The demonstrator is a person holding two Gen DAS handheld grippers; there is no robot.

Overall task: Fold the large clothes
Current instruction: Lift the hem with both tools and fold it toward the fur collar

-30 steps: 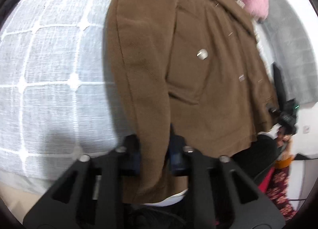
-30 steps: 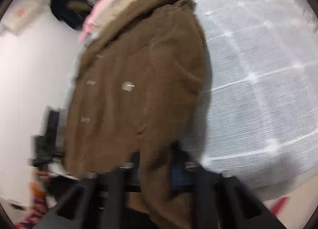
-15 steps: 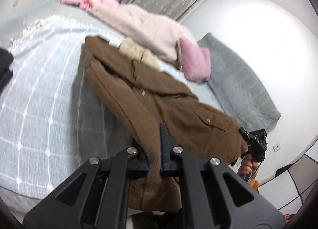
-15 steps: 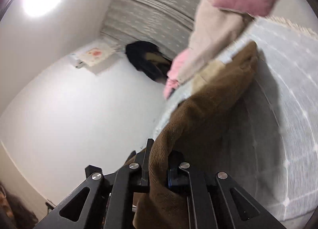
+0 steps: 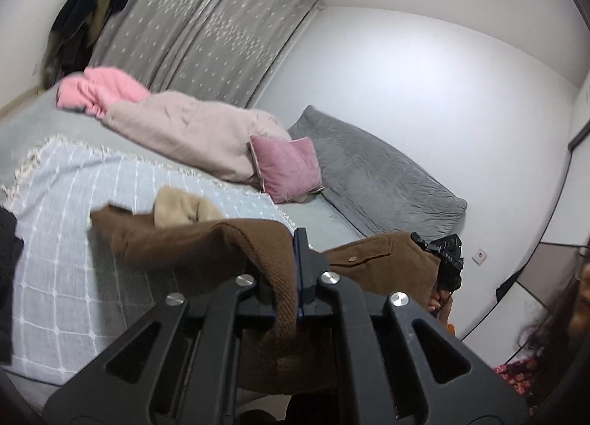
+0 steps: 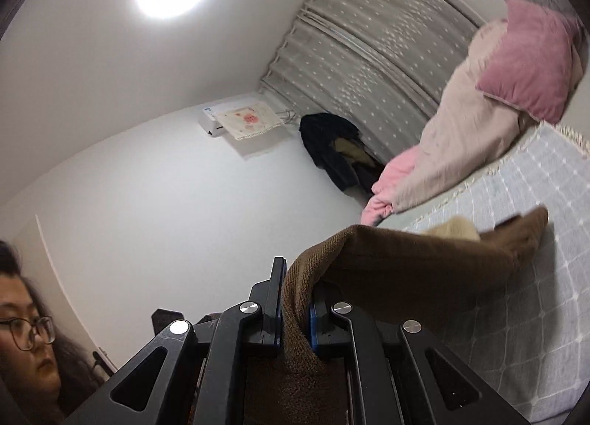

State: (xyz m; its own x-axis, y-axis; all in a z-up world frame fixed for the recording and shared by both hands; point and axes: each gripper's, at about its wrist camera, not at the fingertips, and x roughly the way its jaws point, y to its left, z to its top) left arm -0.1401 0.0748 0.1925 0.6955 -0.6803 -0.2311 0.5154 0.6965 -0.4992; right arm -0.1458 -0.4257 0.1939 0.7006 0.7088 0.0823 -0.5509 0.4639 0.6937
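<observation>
A brown corduroy jacket (image 5: 191, 248) with a tan lining (image 5: 184, 207) is lifted off a pale blue checked blanket (image 5: 73, 277). My left gripper (image 5: 285, 273) is shut on one edge of the jacket. My right gripper (image 6: 295, 299) is shut on another edge of the jacket (image 6: 405, 262), which stretches from it toward the blanket (image 6: 534, 296). The right gripper also shows in the left wrist view (image 5: 446, 259), holding the far corner. The jacket's far end still touches the blanket.
A pale pink duvet (image 5: 191, 130), a pink garment (image 5: 99, 89), a mauve cushion (image 5: 287, 166) and a grey quilt (image 5: 376, 170) lie at the bed's head. A dark coat (image 5: 96, 4) hangs by the curtain. The person's face (image 6: 25, 351) is at the left.
Both grippers have risen and tilted up, lifting the jacket's lower edge off the bed. The views swung from looking down on the jacket to looking across the room.
</observation>
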